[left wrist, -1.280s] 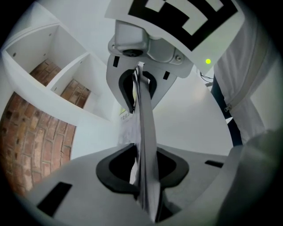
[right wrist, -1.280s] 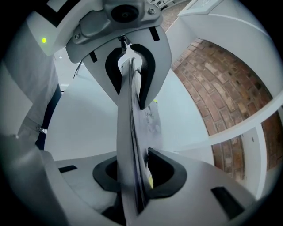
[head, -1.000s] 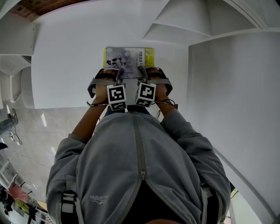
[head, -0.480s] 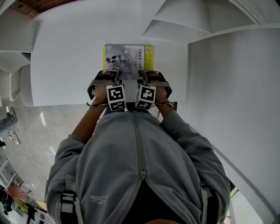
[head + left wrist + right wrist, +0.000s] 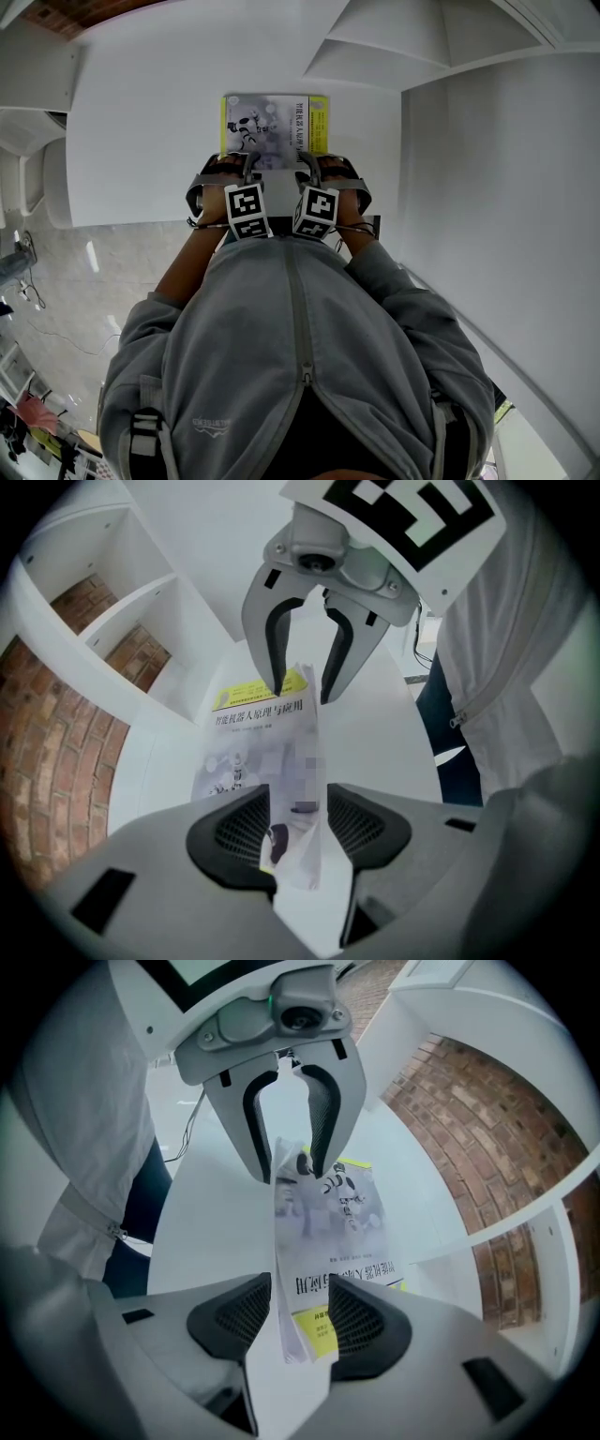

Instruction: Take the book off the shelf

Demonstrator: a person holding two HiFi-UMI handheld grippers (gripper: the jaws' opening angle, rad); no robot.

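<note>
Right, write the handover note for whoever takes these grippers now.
Left gripper: open, its jaws have just been opening. The book's near edge lies between the pads, not pinched.
Right gripper: open, its jaws have also just been opening, beside the left on the same edge.
Book: lies flat, cover up, on the white surface, outside the shelf.
Done: book is off the shelf, set down and let go.
Left: probably only to draw both grippers back clear of the book.
</note>
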